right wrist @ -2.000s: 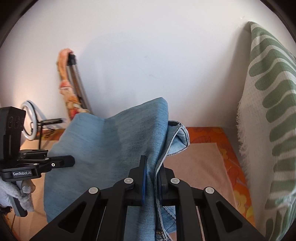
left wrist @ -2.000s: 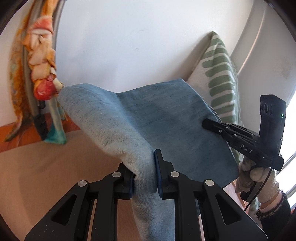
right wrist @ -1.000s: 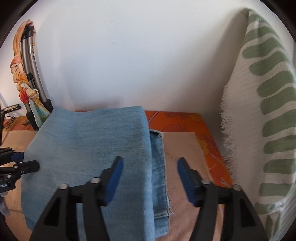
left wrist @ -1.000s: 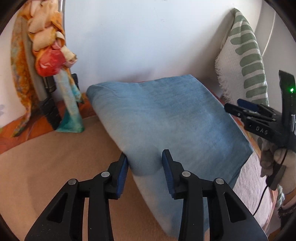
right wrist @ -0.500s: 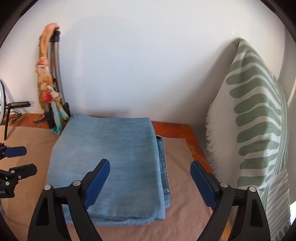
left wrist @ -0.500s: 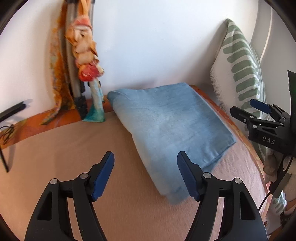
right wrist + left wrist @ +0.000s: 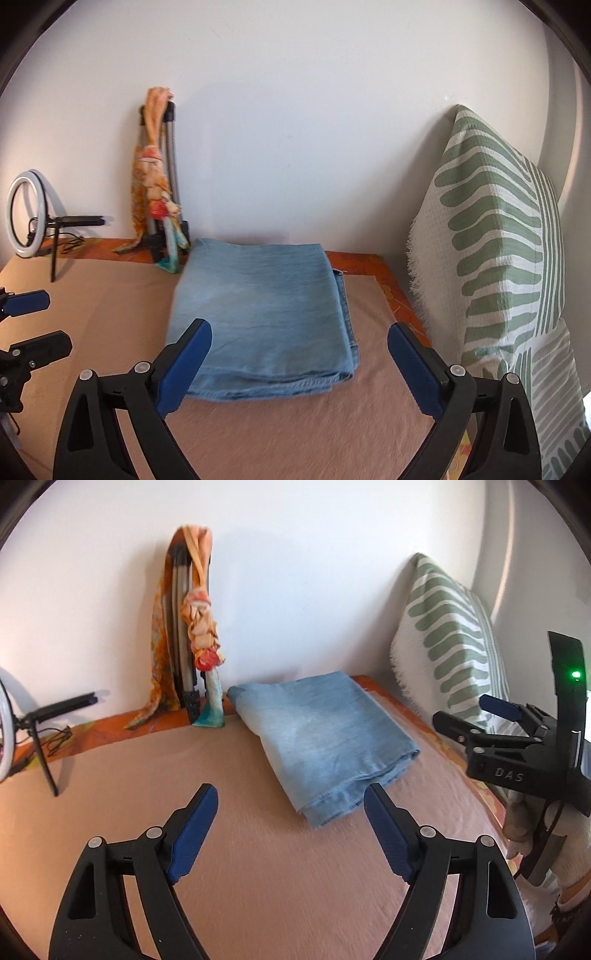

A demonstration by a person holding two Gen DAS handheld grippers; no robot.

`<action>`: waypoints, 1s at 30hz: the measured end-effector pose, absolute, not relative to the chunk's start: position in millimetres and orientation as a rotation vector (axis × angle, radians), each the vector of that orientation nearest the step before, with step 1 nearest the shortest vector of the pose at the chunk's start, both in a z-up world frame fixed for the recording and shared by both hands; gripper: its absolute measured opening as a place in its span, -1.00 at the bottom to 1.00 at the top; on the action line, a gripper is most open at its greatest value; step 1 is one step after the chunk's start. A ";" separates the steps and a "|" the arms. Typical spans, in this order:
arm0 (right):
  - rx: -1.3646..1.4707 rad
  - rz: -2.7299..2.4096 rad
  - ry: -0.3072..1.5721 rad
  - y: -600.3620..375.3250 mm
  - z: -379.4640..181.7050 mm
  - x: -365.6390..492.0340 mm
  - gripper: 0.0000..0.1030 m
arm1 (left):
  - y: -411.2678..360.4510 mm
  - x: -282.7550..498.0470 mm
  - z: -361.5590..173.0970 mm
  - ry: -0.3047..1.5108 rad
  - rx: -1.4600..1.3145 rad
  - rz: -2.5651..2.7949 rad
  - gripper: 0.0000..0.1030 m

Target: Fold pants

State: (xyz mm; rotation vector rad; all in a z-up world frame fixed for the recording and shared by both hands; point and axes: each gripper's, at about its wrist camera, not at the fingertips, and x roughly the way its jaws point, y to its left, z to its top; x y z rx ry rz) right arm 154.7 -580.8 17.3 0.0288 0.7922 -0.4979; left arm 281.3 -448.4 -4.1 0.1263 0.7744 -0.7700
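I see one folded light-blue denim pants lying flat on peach blanket, far end near wall. My left gripper and right gripper both just opened wide, nothing between jaws. One green-striped cushion, one ring light.

Two seconds back we had the jeans pinched up in both tools. Now they lie folded flat on the bed. Left tool and right tool have just been opening, nothing between their jaws, both drawn back and up.
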 end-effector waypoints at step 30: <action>0.115 -0.492 0.730 -495.9 9.6 64.6 1.00 | -392.4 185.6 9.3 0.653 0.154 -0.779 0.64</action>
